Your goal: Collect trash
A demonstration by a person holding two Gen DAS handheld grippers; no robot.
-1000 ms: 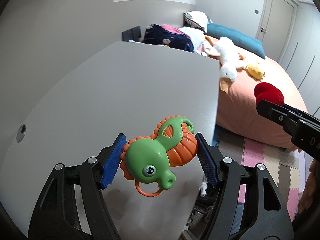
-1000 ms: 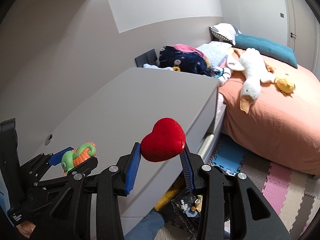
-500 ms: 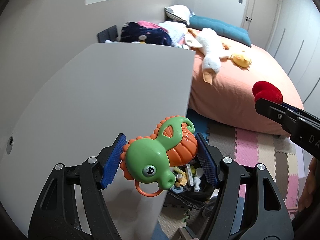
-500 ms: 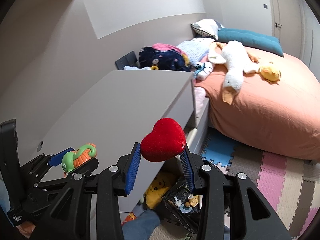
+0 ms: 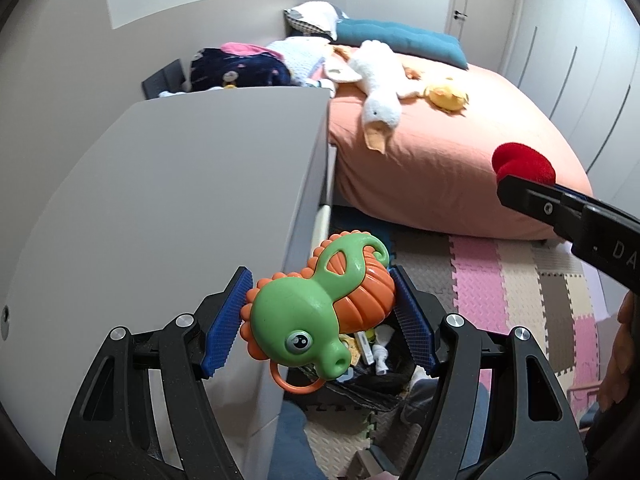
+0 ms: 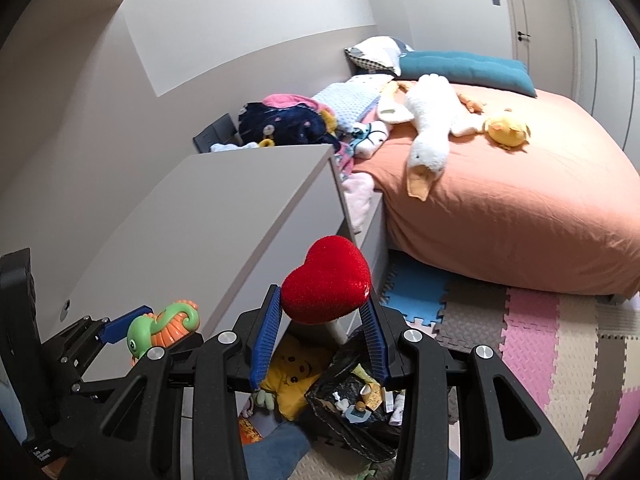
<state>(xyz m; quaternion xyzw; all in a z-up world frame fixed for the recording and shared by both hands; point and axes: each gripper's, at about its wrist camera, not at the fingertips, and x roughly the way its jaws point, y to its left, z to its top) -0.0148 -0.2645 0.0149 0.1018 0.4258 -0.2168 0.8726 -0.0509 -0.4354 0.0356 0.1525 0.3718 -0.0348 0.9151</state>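
Note:
My left gripper (image 5: 318, 314) is shut on a green and orange seahorse toy (image 5: 316, 308), its blue pads pressed to both sides. That toy (image 6: 162, 326) also shows at the lower left of the right wrist view. My right gripper (image 6: 320, 320) is shut on a red plush heart (image 6: 326, 280); the heart (image 5: 524, 162) appears at the right of the left wrist view. Below both grippers, on the floor, stands a black trash bag (image 6: 352, 404) (image 5: 368, 380) holding several small scraps. Both toys hang in the air above it.
A grey cabinet (image 5: 180, 200) fills the left. A bed with an orange sheet (image 6: 520, 200) carries a white goose plush (image 6: 432, 140) and a yellow duck (image 6: 506, 130). Foam puzzle mats (image 6: 540, 340) cover the floor. A yellow plush (image 6: 296, 376) lies beside the bag, and a person's blue-clad leg (image 5: 290, 440) is below.
Both grippers have swung to the right past the cabinet's edge and dipped slightly, so the trash bag on the floor has come into view beneath them. Both grips are unchanged.

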